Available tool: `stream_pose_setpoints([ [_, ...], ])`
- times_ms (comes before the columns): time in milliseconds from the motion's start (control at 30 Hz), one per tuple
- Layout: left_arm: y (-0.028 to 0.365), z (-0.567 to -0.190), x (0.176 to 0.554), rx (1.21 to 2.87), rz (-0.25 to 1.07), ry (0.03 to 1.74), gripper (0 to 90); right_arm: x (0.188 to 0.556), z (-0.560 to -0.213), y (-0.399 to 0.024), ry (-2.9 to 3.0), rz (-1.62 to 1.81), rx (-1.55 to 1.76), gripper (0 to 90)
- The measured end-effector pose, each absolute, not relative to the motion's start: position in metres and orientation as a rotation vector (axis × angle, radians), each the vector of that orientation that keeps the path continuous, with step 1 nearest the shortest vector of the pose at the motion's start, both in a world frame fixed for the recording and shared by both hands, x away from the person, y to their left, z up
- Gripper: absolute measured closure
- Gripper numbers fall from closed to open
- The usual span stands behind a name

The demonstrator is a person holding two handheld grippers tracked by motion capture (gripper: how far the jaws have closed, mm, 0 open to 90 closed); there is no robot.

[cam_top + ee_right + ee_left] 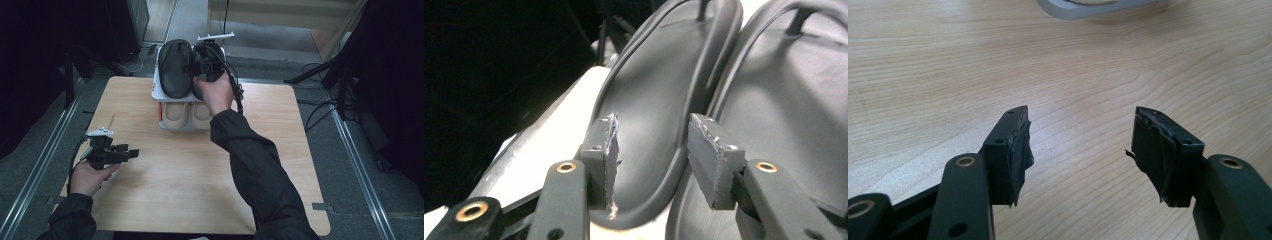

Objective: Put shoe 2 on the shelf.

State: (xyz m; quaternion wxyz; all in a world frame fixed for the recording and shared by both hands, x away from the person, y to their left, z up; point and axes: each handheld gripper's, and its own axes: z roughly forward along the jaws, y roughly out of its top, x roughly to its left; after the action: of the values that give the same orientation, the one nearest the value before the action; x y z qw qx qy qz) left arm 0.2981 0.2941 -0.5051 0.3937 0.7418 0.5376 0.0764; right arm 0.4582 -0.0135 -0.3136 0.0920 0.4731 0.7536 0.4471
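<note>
A white two-level shoe rack [156, 86] stands at the far middle of the wooden table [175, 185]. Two black slippers lie on its top level: one [175, 67] in plain sight, the other mostly under my right gripper [207, 62]. In the right gripper view the jaws [651, 132] are open, one on either side of the near end of a black slipper [659, 85], pads apart from it, with the second slipper [784, 100] alongside. My left gripper [131, 152] hovers over the table's near left, open and with nothing in it [1080, 130].
A pair of beige slippers [189, 114] sits on the rack's lower level. The rack's corner [1073, 9] lies ahead of the left gripper. Bare wood surrounds the rack; dark stands and cables [320, 107] lie on the floor to the right.
</note>
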Motion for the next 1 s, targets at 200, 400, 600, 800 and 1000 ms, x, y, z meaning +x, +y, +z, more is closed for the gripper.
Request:
stream_pose_setpoints([
  [200,0.29,-0.504,0.303,1.898,0.189,1.357,40.5,0.435,-0.317,-0.023,2.266,1.36,1.347,58.3],
  [400,0.284,-0.504,0.306,1.914,0.188,1.344,40.5,0.414,-0.325,-0.034,2.295,1.367,1.278,57.8],
  [600,0.28,-0.503,0.307,1.917,0.196,1.331,40.6,0.394,-0.332,-0.047,2.3,1.418,1.252,58.1],
  [800,0.276,-0.503,0.308,1.921,0.214,1.356,44.1,0.378,-0.34,-0.056,2.341,1.447,1.207,56.9],
  [1000,0.275,-0.503,0.306,1.92,0.215,1.35,43.2,0.361,-0.358,-0.064,2.36,1.478,1.157,51.6],
])
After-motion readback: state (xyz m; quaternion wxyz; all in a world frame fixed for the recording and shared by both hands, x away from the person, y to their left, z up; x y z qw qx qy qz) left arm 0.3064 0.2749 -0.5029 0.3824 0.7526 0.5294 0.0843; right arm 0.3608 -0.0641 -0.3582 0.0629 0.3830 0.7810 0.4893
